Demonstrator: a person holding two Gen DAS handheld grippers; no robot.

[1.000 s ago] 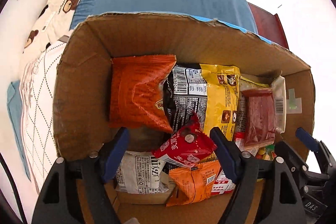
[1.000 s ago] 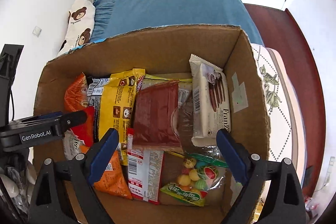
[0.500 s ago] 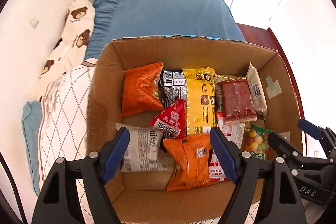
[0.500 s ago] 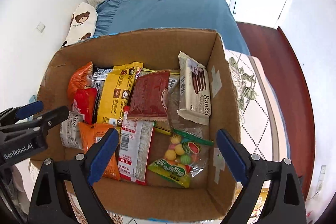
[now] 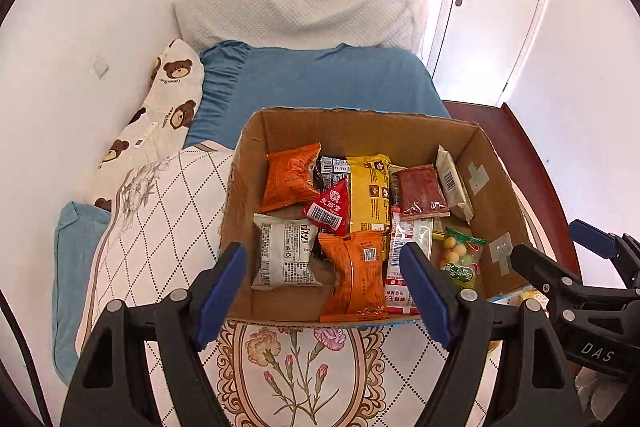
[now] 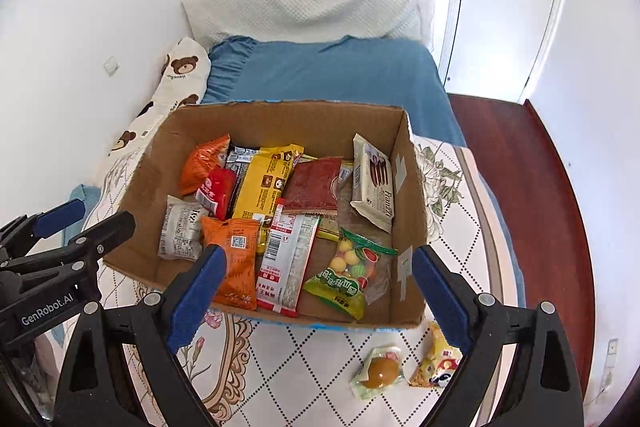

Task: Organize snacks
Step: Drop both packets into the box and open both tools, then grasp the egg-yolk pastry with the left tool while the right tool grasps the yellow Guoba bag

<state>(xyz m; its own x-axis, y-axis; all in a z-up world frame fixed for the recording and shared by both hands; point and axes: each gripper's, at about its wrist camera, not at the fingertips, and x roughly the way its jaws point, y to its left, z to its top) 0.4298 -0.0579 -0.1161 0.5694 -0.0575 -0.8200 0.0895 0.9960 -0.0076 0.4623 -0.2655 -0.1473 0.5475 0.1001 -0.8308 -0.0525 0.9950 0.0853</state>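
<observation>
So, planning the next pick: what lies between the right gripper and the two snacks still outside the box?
Only bare quilt. The right wrist view shows the egg-shaped snack and the yellow packet just ahead of the open right gripper, near the cardboard box.

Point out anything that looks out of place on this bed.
Two snack packets lie on the quilt outside the cardboard box, by its near right corner: a clear one with a brown round snack and a yellow one. Everything else is boxed.

Matt corrugated cardbd box (image 6: 276, 125); glossy plastic snack pkts (image 6: 268, 183); quilted cloth bedcover (image 6: 452, 223).
</observation>
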